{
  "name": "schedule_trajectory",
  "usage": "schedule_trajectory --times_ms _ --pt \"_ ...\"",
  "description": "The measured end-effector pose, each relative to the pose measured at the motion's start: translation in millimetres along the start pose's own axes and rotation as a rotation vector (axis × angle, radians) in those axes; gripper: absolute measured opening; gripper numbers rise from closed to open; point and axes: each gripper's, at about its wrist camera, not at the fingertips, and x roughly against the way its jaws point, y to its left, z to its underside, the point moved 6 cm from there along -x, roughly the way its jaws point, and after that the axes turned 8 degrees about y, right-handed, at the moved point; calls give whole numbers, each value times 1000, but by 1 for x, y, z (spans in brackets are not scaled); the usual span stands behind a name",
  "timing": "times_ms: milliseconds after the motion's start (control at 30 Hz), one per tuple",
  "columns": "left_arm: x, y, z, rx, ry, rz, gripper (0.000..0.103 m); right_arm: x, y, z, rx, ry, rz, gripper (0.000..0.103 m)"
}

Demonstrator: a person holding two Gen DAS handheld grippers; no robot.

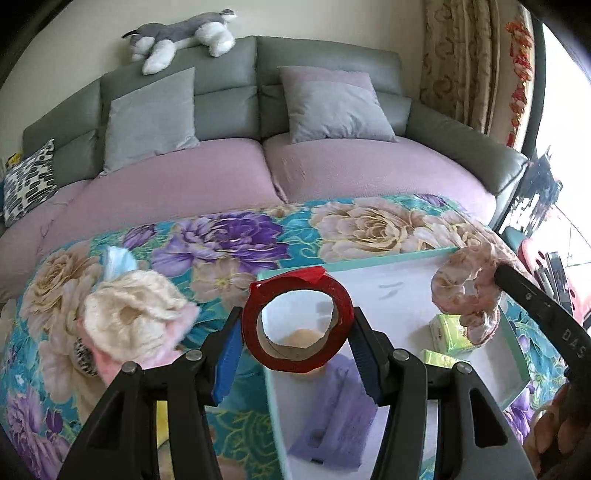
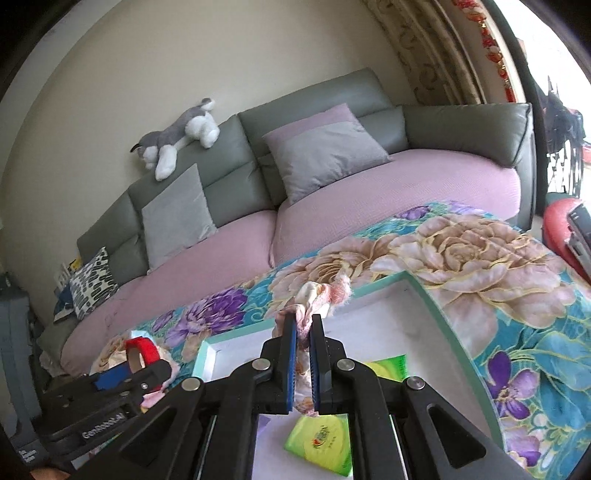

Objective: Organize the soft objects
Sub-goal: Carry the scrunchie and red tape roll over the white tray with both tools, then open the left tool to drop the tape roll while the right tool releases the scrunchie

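Left gripper [image 1: 297, 345]: blue ribbed pads on its fingers [image 1: 227, 360] clamp a roll of red tape [image 1: 295, 325] by its outer sides, the ring upright with its brown cardboard core facing the camera, held over the near left corner of a shallow box [image 1: 369, 264]. The box is rectangular, white inside with a mint-green rim, and sits on a floral cloth [image 1: 229, 240] of glossy printed peonies on teal.

Right gripper [image 2: 303, 363]: fingers [image 2: 290, 354] closed nearly together on a pink ruffled scrunchie [image 2: 317, 295], a crinkled fabric loop that hangs above the box's far right part; in the left wrist view it appears at [image 1: 465, 291].

Inside the box lie a folded lilac cloth [image 1: 340, 406] and green packets of tissues [image 2: 323, 439], smooth and plastic-wrapped.

On the floral cloth left of the box rests a cream and pink fluffy knitted piece [image 1: 129, 317].

Background: a grey leather sofa [image 1: 229, 62] with mauve seat covers, two grey square cushions [image 1: 151, 118], and a plush husky [image 1: 181, 35] lying along the backrest top.
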Motion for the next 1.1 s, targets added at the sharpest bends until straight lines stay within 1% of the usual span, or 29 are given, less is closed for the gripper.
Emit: schedule_trajectory --times_ms 133,267,433,833,967,1033,1067,1100 --pt "-14 -11 -5 -26 18 9 57 0 -7 -1 -19 -5 22 7" --pt "-29 -19 -6 -29 45 32 57 -4 -10 0 -13 10 43 7" --pt "-44 -26 -4 -35 77 34 57 -10 -14 4 -10 38 61 7" --pt "-63 -25 -1 -12 112 27 57 -18 -15 9 -9 75 71 7" --pt "-68 -22 3 -6 139 26 57 -21 -16 10 -8 87 76 7" --pt "-68 -22 4 0 143 32 58 -23 -15 11 -5 96 78 7" --pt "-68 -21 4 4 144 36 60 -24 -15 11 -3 100 79 7" --pt "-67 -21 4 7 141 38 65 -24 -15 12 -3 102 80 7"
